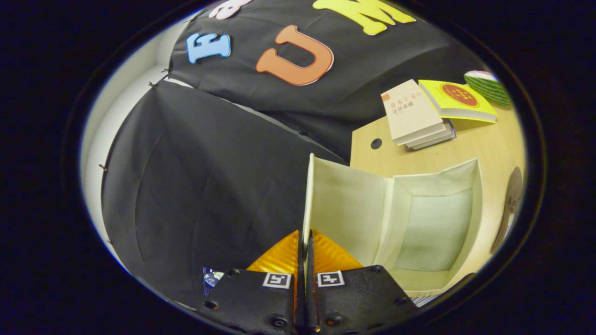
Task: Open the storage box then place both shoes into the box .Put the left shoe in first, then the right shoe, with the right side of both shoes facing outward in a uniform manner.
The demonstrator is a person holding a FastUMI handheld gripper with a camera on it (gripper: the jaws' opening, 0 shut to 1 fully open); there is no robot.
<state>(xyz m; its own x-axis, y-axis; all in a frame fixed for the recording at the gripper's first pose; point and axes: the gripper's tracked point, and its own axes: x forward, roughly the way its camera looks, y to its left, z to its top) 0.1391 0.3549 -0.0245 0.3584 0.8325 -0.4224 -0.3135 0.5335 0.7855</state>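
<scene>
The storage box (471, 186) is a cream fabric box standing on the wooden table (484, 144), just ahead and to the right of my fingers. It is open and its pale inside holds nothing that I can see. Its lid (347, 209) stands raised on edge, swung to the box's left side. My gripper (305, 243) is shut on the near edge of that lid, with the thin panel pinched between both fingers.
A stack of books (412, 114) lies beyond the box, with a yellow book (458, 100) beside it and a watermelon-slice object (489, 86) farther back. A dark round object (512, 200) sits right of the box. Black cloth wall hangs left.
</scene>
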